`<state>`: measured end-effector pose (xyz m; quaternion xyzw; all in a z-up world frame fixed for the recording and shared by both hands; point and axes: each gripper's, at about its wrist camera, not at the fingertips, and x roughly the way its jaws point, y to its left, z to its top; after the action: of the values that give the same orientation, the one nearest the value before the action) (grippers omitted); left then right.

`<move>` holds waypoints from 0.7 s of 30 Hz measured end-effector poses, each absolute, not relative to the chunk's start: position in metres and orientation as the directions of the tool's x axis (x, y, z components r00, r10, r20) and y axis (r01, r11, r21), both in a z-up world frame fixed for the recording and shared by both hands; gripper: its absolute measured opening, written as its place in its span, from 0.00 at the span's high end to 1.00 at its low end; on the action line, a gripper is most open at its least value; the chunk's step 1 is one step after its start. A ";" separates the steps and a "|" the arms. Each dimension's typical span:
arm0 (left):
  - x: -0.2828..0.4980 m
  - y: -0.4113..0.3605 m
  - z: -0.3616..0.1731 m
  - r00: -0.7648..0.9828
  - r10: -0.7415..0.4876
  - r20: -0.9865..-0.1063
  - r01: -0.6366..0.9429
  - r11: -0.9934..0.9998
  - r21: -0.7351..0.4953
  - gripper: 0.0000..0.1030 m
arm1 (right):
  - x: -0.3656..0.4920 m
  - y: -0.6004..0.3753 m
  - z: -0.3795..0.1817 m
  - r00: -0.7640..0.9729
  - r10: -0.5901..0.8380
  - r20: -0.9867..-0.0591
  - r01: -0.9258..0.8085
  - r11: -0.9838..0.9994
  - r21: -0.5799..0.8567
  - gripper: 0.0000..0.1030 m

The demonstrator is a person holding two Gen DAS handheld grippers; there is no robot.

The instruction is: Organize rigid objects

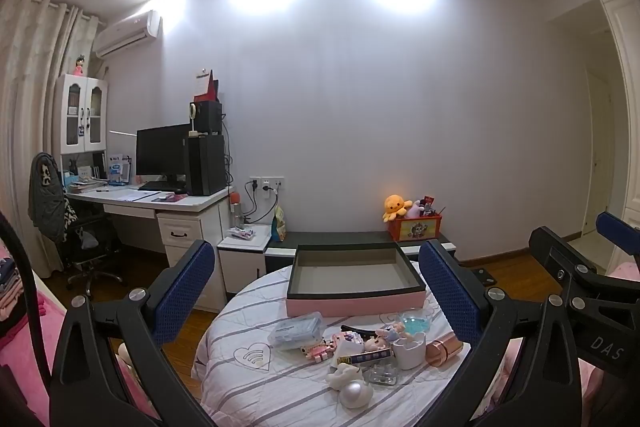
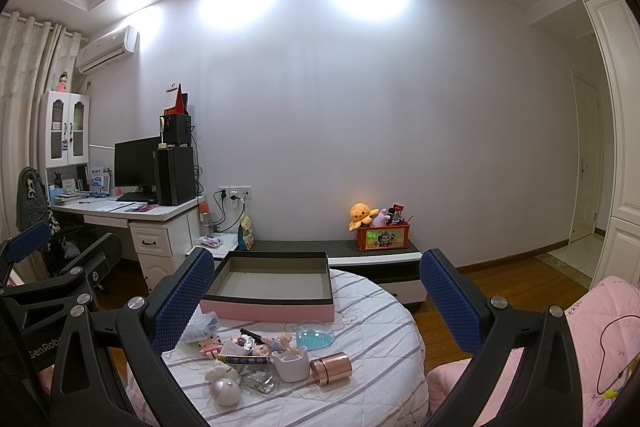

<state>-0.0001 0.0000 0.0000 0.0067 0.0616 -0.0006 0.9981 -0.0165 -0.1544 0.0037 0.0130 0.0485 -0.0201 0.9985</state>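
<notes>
An empty pink box with a dark rim (image 1: 355,302) (image 2: 267,307) sits at the far side of a round table under a striped white cloth (image 1: 240,387) (image 2: 380,367). In front of it lie a clear plastic case (image 1: 297,330), a blue-tinted glass dish (image 2: 315,339), small figurines (image 2: 276,343), a white cup (image 2: 291,363), a rose-gold cylinder (image 2: 331,367), a pearly egg shape (image 1: 355,393) and a clear tray (image 2: 261,383). My left gripper (image 1: 316,295) and right gripper (image 2: 316,307) are both open and empty, held above the table's near side.
A low dark bench (image 1: 340,239) behind the table carries an orange toy box (image 2: 382,237) with plush toys. A white desk (image 1: 160,203) with monitor and chair stands at left. A pink bed cover (image 2: 592,327) lies at right. The wooden floor (image 2: 500,283) runs towards a doorway.
</notes>
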 end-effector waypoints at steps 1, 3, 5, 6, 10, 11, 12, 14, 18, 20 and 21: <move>0.000 0.000 0.000 0.993 0.000 -0.122 0.002 1.000 0.014 0.00 | -0.017 -0.154 0.004 0.995 -0.039 -0.097 0.041 0.999 0.024 0.00; 0.000 0.000 0.000 0.993 0.000 -0.122 0.001 1.000 0.015 0.00 | -0.017 -0.154 0.004 0.995 -0.039 -0.097 0.041 0.999 0.025 0.00; 0.000 0.000 0.000 0.993 0.001 -0.122 0.001 1.000 0.014 0.00 | -0.017 -0.154 0.004 0.995 -0.038 -0.097 0.041 0.999 0.025 0.00; 0.000 0.000 0.000 0.993 0.000 -0.121 0.002 1.000 0.013 0.00 | -0.017 -0.154 0.004 0.994 -0.038 -0.098 0.041 0.999 0.025 0.00; 0.000 0.000 0.000 0.992 -0.003 -0.123 0.004 1.000 0.013 0.00 | -0.017 -0.154 0.003 0.994 -0.040 -0.098 0.043 0.999 0.024 0.00; 0.001 -0.001 -0.001 0.992 -0.003 -0.122 0.004 1.000 0.013 0.00 | -0.017 -0.154 0.004 0.994 -0.040 -0.100 0.043 0.999 0.024 0.00; 0.000 -0.001 -0.001 0.993 -0.002 -0.122 0.004 1.000 0.014 0.00 | -0.016 -0.155 0.004 0.994 -0.040 -0.101 0.043 0.999 0.025 0.00; 0.002 0.000 0.001 0.993 -0.007 -0.121 0.009 1.000 0.013 0.00 | -0.017 -0.154 0.003 0.994 -0.042 -0.102 0.044 0.999 0.023 0.00; 0.012 -0.001 -0.006 0.990 -0.026 -0.136 0.027 1.000 0.004 0.00 | -0.008 -0.156 0.000 0.993 -0.046 -0.111 0.049 0.999 0.021 0.00; 0.020 -0.001 -0.013 0.988 -0.034 -0.150 0.035 0.999 0.001 0.00 | -0.004 -0.157 -0.004 0.992 -0.043 -0.116 0.046 0.999 0.020 0.00; 0.027 -0.006 -0.019 0.986 -0.036 -0.163 0.038 0.999 0.004 0.00 | -0.001 -0.158 -0.007 0.992 -0.044 -0.116 0.047 0.999 0.018 0.00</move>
<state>0.0268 -0.0058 -0.0188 0.0037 0.0815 -0.0186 0.9965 -0.0014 -0.1580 -0.0071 0.0105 0.0581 -0.0228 0.9980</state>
